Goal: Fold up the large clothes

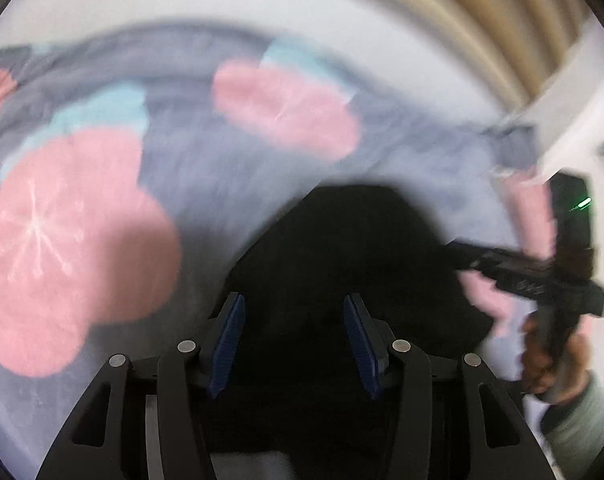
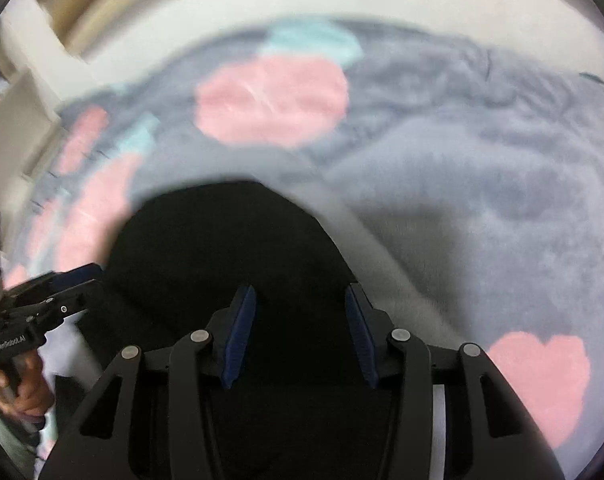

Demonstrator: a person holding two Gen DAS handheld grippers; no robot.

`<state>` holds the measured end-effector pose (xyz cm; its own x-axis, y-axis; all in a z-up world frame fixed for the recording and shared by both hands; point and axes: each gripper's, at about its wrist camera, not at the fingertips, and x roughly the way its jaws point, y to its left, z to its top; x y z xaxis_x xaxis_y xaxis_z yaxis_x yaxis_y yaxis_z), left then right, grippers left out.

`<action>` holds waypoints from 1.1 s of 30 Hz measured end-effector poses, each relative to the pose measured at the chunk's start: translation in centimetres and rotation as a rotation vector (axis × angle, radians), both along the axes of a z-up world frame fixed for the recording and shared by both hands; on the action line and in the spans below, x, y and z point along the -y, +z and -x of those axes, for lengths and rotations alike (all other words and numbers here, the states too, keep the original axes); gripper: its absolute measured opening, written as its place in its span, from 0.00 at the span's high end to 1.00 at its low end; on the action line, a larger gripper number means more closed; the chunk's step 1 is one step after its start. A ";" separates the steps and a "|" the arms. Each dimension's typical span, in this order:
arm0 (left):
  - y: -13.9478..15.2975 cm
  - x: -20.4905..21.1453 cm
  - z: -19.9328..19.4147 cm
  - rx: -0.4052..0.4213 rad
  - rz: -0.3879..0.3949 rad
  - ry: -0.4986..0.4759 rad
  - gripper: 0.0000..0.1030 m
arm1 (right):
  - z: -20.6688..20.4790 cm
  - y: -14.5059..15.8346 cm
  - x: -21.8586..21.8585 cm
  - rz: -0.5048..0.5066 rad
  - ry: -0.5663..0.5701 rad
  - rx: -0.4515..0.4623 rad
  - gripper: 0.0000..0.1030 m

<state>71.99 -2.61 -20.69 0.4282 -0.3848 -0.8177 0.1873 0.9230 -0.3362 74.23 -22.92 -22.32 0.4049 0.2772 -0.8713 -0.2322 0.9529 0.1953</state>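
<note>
Both grippers, left gripper (image 1: 294, 344) and right gripper (image 2: 300, 336), hang half-open over the black garment (image 1: 341, 248); pinch matching edges, lower frame

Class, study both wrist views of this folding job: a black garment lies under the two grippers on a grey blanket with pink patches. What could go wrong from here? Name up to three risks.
1. Both views are blurred; the left gripper and right gripper may land off the black garment.
2. Jaws may pinch the grey blanket underneath along with the garment.
3. With both grippers close together over the garment, they may collide.
</note>
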 end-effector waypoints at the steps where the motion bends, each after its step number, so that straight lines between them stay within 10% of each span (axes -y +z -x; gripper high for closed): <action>1: -1.9 0.3 -0.6 -0.050 -0.039 0.003 0.49 | -0.4 -1.4 -0.4 0.014 0.001 -0.034 0.52; 8: -1.9 0.0 -0.3 -0.006 -0.043 -0.057 0.49 | -0.9 -1.6 0.7 -0.031 0.063 -0.066 0.50; 13: 1.5 -2.7 -1.0 0.043 0.094 -0.065 0.37 | -0.6 1.6 1.8 -0.094 0.105 -0.037 0.37; 22: -3.0 -1.4 -6.9 -0.181 0.203 -0.174 0.30 | -4.6 -1.6 1.7 -0.129 0.128 -0.164 0.25; 24: -3.5 -0.6 -7.2 -0.194 0.217 -0.198 0.36 | -5.1 -2.3 1.1 -0.196 0.164 -0.205 0.42; 26: -3.2 0.2 -6.4 -0.164 0.194 -0.238 0.79 | -4.7 -1.7 0.3 -0.208 0.215 -0.184 0.60; 28: -1.7 0.6 -5.0 -0.099 0.189 -0.278 0.87 | -3.3 -0.1 -0.3 -0.185 0.261 -0.129 0.76; 33: 4.2 0.5 0.3 0.055 0.174 -0.320 0.87 | 2.6 5.2 -0.8 -0.157 0.310 0.000 0.79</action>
